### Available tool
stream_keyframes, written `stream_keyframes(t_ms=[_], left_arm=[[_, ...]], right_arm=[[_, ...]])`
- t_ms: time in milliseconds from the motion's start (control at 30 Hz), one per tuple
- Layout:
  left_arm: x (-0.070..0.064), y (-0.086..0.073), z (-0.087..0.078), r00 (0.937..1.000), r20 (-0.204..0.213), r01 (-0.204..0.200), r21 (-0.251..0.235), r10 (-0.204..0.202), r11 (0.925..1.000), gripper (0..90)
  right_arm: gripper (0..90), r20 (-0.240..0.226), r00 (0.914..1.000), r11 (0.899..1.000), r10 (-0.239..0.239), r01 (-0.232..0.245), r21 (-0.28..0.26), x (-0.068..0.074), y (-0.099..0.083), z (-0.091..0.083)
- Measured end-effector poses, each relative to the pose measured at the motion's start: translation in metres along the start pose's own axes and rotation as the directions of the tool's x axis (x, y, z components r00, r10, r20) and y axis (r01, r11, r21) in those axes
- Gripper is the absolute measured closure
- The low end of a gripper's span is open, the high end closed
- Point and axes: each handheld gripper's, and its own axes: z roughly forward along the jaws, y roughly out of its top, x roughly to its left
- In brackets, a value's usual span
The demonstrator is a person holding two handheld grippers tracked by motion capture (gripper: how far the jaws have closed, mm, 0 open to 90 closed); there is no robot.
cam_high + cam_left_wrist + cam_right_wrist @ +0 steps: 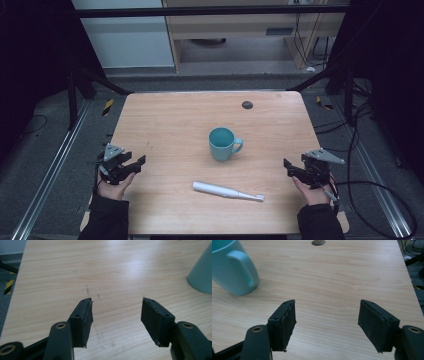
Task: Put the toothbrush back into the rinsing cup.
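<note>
Both tools hover with jaws apart and empty, the left tool (134, 163) at the bench's (165, 120) left edge, the right tool (291, 169) at its right. The white electric toothbrush (227, 191) lies flat near the front, the teal mug (222, 143) upright just behind it. The round handle may roll or slip from a pinch, and a careless reach could knock the mug. The high view shows the toothbrush; the right gripper view shows the mug's handle (243, 263) close up.

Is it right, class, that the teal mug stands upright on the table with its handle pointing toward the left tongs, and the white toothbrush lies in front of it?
Not quite. The mug does stand upright on the table, and the toothbrush lies in front of it, but the handle points toward the right tongs, not the left. The high view shows this.
</note>
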Motion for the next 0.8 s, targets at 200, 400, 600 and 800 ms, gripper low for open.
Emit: stream_keyframes(t_ms=[200, 400, 600, 800], left_arm=[[-0.014, 0.001, 0.001, 0.9985, 0.052, -0.021, 0.027, 0.02, 0.9994, 50.6], [-0.034, 0.002, 0.003, 0.9879, 0.126, -0.099, 0.062, 0.091, 0.9931, 61.7], [-0.046, 0.003, 0.005, 0.9799, 0.167, -0.124, 0.078, 0.109, 0.9892, 69.4], [-0.058, 0.004, 0.007, 0.9692, 0.222, -0.131, 0.101, 0.106, 0.9862, 78.2]], right_arm=[[36.7, -0.057, 0.9955, 0.997, -0.075, 0.077, 0.03, 0.018, 0.003, -0.006], [52.9, -0.136, 0.9836, 0.992, -0.119, 0.124, 0.031, 0.036, 0.003, -0.015], [69.2, -0.225, 0.9628, 0.982, -0.15, 0.172, 0.082, 0.053, -0.001, -0.017], [80.9, -0.295, 0.9381, 0.969, -0.182, 0.223, 0.11, 0.068, -0.003, -0.015]])
